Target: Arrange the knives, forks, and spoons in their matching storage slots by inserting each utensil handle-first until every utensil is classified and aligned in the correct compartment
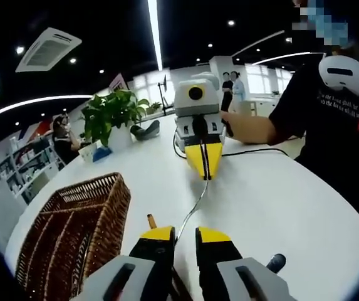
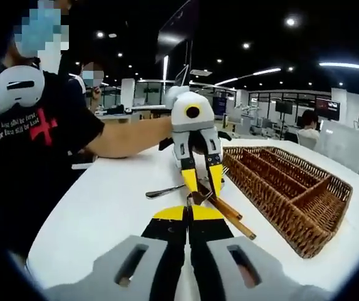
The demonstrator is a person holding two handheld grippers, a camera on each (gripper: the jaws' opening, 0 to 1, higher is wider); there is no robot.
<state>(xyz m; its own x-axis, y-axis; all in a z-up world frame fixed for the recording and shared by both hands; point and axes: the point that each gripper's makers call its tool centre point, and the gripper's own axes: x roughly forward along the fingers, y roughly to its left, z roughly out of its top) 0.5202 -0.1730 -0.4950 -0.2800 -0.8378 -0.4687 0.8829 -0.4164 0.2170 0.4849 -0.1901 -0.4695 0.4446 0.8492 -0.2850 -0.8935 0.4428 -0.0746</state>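
Wicker basket tray (image 2: pixel 292 200) with slots sits on white table (image 2: pixel 104 213), toward its right edge in right gripper view. Slots look bare. No utensil put away yet, so nearly all work left.

Left claw (image 2: pixel 202 177) points down at wood-handled utensils (image 2: pixel 232 216) lying just beside basket; jaws a little apart around one wooden handle, touching it.

Right claw (image 2: pixel 188 216) pinched shut on thin silver utensil (image 1: pixel 195 204) between both claws. Which kind, cannot tell.
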